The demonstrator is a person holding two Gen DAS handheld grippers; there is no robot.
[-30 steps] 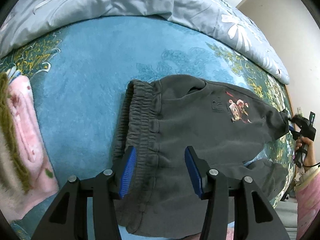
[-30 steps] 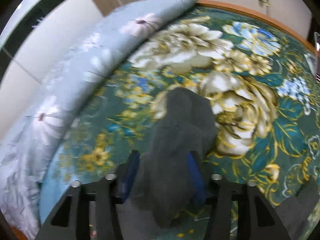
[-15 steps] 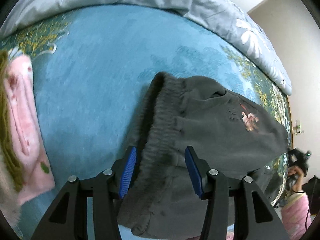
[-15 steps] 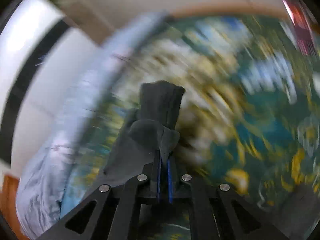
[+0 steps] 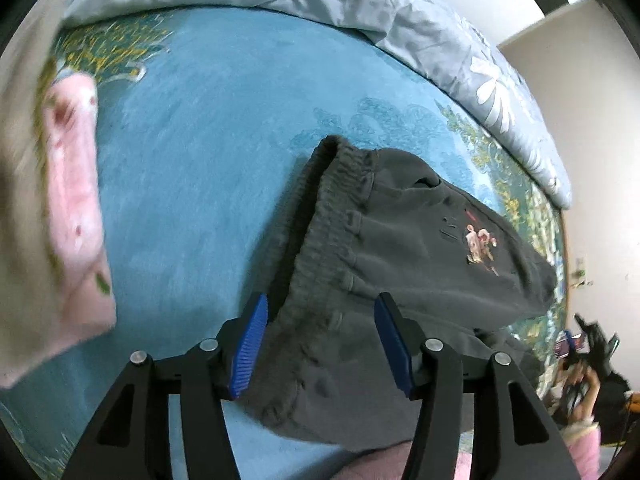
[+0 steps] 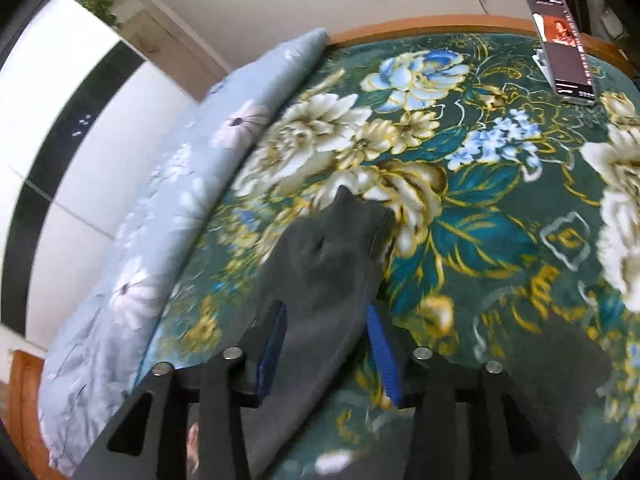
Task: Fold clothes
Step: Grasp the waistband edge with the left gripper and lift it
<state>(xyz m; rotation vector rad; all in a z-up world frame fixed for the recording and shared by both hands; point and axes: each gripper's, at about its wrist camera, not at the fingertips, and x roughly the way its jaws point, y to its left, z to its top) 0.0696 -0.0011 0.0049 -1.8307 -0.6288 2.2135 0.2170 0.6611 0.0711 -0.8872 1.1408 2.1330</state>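
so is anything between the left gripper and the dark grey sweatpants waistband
Nothing visible. The open left gripper already straddles the elastic waistband of the dark grey sweatpants; the pink folded garment lies well off to the side.

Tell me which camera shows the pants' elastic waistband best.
The left wrist view: the gathered waistband of the grey pants runs in full toward the open left tongs. The right wrist view shows only a pant leg's cuff end between the open right tongs.
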